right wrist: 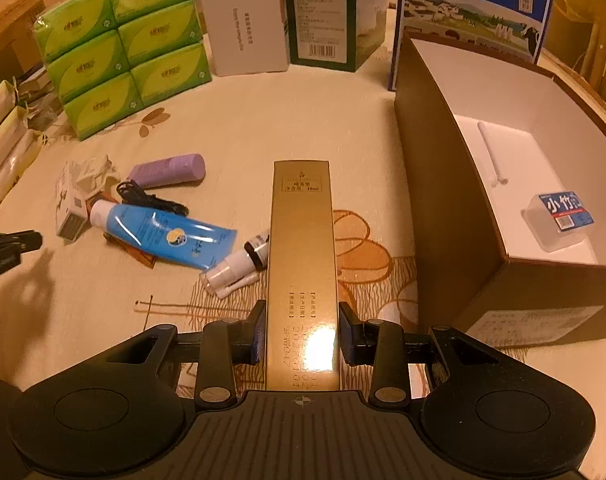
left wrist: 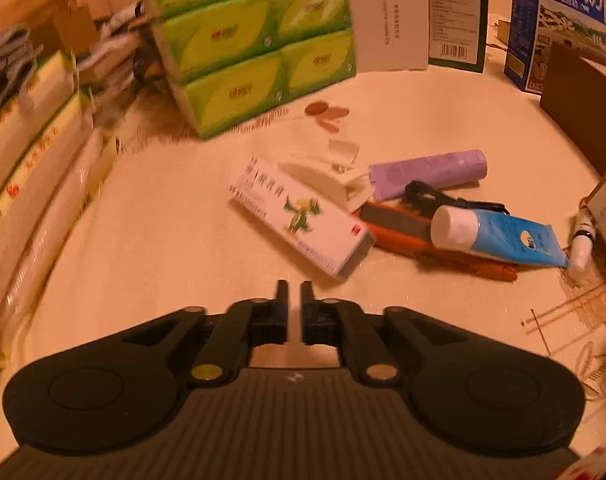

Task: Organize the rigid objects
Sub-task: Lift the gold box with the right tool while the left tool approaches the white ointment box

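Observation:
My right gripper (right wrist: 301,312) is shut on a long gold carton (right wrist: 302,240), held lengthwise above the tablecloth, left of an open brown box (right wrist: 443,200). Inside that box lie a white stick (right wrist: 490,154) and a small clear case with a blue label (right wrist: 559,216). My left gripper (left wrist: 294,292) is shut with nothing between its fingers, hovering just short of a white medicine carton (left wrist: 303,222). Behind that carton lies a pile: a white clip (left wrist: 335,182), a purple tube (left wrist: 431,172), a black cable (left wrist: 443,198), a blue tube (left wrist: 499,236), an orange item (left wrist: 403,240) and a small spray bottle (left wrist: 582,236).
Green tissue packs (left wrist: 255,40) stand at the back left, with a white box (left wrist: 387,20), a dark green box (left wrist: 457,16) and a blue milk carton (left wrist: 567,20) along the back. Stacked packets (left wrist: 35,152) line the left side. The left gripper's tip (right wrist: 11,244) shows at the right wrist view's left edge.

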A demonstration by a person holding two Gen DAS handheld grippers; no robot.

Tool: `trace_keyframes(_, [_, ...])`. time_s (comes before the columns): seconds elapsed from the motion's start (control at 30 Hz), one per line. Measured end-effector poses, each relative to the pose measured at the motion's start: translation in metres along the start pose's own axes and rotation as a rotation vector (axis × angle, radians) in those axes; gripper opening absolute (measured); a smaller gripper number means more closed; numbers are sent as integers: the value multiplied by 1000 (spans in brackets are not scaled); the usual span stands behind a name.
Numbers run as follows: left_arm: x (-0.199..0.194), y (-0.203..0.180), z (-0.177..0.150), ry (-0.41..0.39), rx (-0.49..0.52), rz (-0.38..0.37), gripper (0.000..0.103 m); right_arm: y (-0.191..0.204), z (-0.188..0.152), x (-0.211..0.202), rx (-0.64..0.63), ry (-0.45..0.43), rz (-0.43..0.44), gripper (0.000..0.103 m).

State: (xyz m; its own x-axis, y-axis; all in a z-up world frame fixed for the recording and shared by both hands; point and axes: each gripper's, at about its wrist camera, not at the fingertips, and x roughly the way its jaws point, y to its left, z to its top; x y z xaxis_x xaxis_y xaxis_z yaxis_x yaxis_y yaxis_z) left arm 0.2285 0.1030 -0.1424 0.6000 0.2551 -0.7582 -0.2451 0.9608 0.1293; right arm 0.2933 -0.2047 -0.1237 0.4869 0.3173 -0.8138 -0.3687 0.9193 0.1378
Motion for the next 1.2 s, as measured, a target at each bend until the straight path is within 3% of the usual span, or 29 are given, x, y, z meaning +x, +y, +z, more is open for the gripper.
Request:
trace_keyframes(0.1, [1, 13, 3, 28, -120, -50, 37, -1, 1, 3, 25, 7, 2, 32])
trace_keyframes(0.37, [26, 25, 23, 76, -415, -206, 51, -5, 14, 9, 32, -14, -21, 32])
trace_keyframes(0.5, [42, 29, 29, 94, -491, -223, 50, -8, 18, 11, 37, -16, -32, 32])
trace_keyframes(0.63, [52, 33, 28, 113, -513, -221, 38, -9, 18, 11, 41, -14, -24, 32])
trace_keyframes(0.77, [43, 35, 22, 110, -443, -184, 34, -8, 17, 10, 24, -13, -18, 32])
trace_keyframes(1.03, [7, 26, -11, 177, -86, -57, 33, -10, 12, 5, 21, 5, 9, 33])
trace_keyframes(1.13, [-2, 29, -20, 197, -38, -63, 33, -11, 12, 5, 30, 16, 29, 37])
trace_keyframes(1.2, [-3, 30, -19, 194, -29, -74, 38, -12, 12, 6, 45, 20, 44, 50])
